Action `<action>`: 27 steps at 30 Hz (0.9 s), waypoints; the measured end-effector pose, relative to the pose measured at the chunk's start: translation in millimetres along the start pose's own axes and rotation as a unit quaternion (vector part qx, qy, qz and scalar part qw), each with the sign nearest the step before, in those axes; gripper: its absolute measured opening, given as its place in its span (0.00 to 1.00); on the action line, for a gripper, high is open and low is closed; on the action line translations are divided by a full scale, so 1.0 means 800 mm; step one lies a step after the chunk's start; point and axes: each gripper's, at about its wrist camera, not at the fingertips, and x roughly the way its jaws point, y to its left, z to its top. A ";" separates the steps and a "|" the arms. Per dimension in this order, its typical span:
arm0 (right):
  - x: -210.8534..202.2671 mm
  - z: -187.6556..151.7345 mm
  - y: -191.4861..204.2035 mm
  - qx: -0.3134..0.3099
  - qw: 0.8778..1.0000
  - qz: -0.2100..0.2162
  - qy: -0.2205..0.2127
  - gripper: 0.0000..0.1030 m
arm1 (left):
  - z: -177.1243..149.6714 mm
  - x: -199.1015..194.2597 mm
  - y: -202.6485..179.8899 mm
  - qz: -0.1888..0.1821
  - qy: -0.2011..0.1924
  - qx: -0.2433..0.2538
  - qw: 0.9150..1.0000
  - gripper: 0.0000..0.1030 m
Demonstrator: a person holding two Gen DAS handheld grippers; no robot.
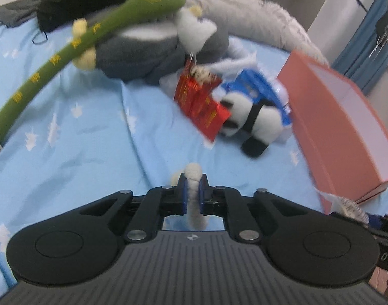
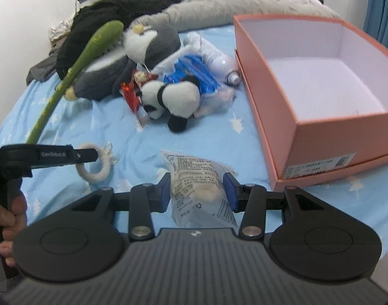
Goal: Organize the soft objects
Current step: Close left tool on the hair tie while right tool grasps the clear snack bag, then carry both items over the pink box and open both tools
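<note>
My left gripper (image 1: 193,183) is shut on a small white fluffy ring (image 1: 192,170), which stands up between its blue pads just above the blue sheet. The right wrist view shows that gripper (image 2: 92,155) from the side, with the ring (image 2: 97,175) hanging at its tip. My right gripper (image 2: 197,190) is shut on a clear printed plastic packet (image 2: 194,170) with something pale inside. A panda plush (image 2: 173,99) lies on its side beyond, beside a grey penguin plush (image 2: 148,45) and a long green plush stem (image 2: 74,68). An open pink box (image 2: 270,106) stands at the right and holds nothing.
Red (image 1: 201,104) and blue (image 1: 260,86) packets lie among the plush toys on the blue bed sheet (image 1: 79,127). A grey fluffy blanket (image 2: 244,0) and black clothing (image 2: 112,10) fill the back. A person's hand (image 2: 11,218) holds the left gripper's handle.
</note>
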 end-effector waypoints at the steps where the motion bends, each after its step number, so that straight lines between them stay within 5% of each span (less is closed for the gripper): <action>1: -0.006 0.002 0.000 0.000 1.000 0.001 -0.005 0.45 | 0.002 -0.008 -0.004 -0.001 -0.005 0.000 1.000 0.10; 16: -0.120 0.034 -0.010 -0.008 0.994 0.008 -0.106 0.45 | 0.011 -0.125 -0.101 -0.051 -0.044 0.064 0.996 0.10; 27: -0.183 0.027 -0.037 0.008 0.990 -0.005 -0.140 0.45 | 0.001 -0.171 -0.186 -0.119 -0.059 0.110 0.985 0.10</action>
